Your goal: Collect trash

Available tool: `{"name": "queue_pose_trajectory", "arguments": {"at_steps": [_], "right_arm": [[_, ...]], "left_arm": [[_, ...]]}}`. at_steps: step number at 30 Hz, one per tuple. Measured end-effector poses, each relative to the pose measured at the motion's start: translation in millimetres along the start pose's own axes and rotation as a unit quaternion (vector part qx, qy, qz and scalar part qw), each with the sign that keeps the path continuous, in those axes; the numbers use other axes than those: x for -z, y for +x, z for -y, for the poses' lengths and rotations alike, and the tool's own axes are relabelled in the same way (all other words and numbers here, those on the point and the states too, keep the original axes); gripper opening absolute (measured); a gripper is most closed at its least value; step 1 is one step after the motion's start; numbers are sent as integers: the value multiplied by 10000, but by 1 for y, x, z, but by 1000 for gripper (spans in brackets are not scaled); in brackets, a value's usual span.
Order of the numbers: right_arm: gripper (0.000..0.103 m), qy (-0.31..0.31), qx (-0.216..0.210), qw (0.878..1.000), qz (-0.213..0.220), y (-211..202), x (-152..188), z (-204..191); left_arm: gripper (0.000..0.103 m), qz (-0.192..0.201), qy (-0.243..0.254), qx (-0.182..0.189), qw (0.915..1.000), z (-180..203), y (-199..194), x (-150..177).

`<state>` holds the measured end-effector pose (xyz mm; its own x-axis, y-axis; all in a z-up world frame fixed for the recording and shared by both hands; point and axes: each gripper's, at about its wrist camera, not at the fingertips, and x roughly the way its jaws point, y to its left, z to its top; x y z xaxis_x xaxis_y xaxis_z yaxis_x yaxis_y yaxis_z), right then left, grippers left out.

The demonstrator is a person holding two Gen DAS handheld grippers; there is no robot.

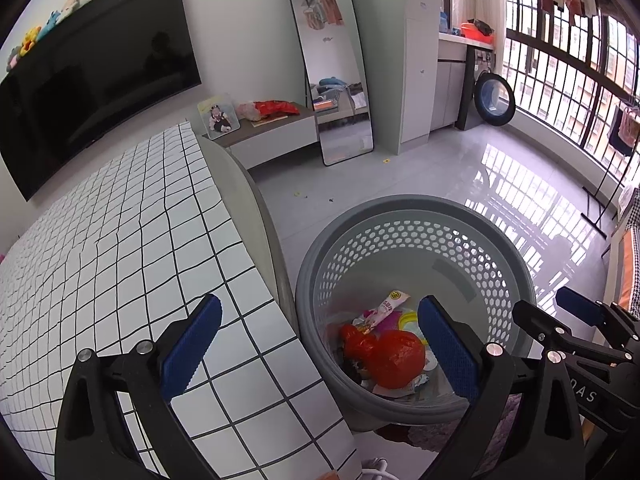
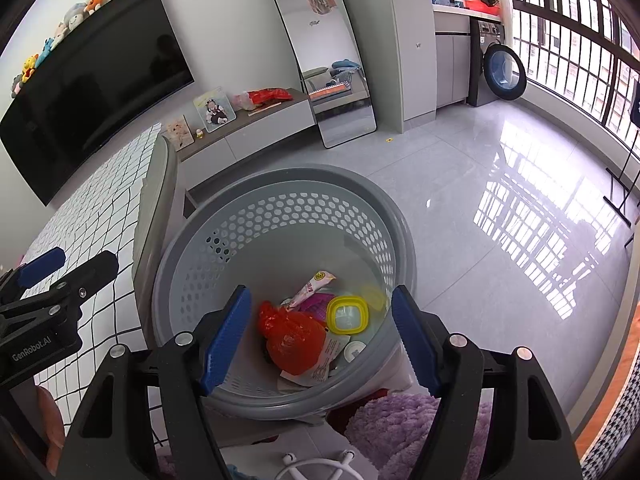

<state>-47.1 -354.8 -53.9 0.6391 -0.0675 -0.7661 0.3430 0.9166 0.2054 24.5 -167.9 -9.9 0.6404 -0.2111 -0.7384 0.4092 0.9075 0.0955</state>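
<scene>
both tongs, left gripper (image 1: 320, 344) and right gripper (image 2: 320, 336), hang released and empty over the grey perforated plastic basket (image 2: 280, 216). the crumpled red plastic bag (image 2: 294, 340) and wrappers lie on its floor, so a drop-off looks done; next probably means finding more trash.

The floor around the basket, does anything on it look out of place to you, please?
Yes: a few small scraps lie loose on the grey tiles beyond the basket, and another yellow bit sits near the mirror; what they are is unclear.
</scene>
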Motion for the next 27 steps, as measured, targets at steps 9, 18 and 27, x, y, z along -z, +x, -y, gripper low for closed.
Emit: {"name": "queue_pose_trajectory", "arguments": {"at_steps": [9,18,27], "right_arm": [[69,-3,4,10000,1,0,0,0],[69,-18,30,10000,3,0,0,0],[69,-12,32,10000,19,0,1,1]], "left_arm": [[97,-20,-12,19,10000,1,-1,2],[97,-16,-13,13,10000,1,-1,2],[97,-26,-29,35,10000,0,-1,1]]}}
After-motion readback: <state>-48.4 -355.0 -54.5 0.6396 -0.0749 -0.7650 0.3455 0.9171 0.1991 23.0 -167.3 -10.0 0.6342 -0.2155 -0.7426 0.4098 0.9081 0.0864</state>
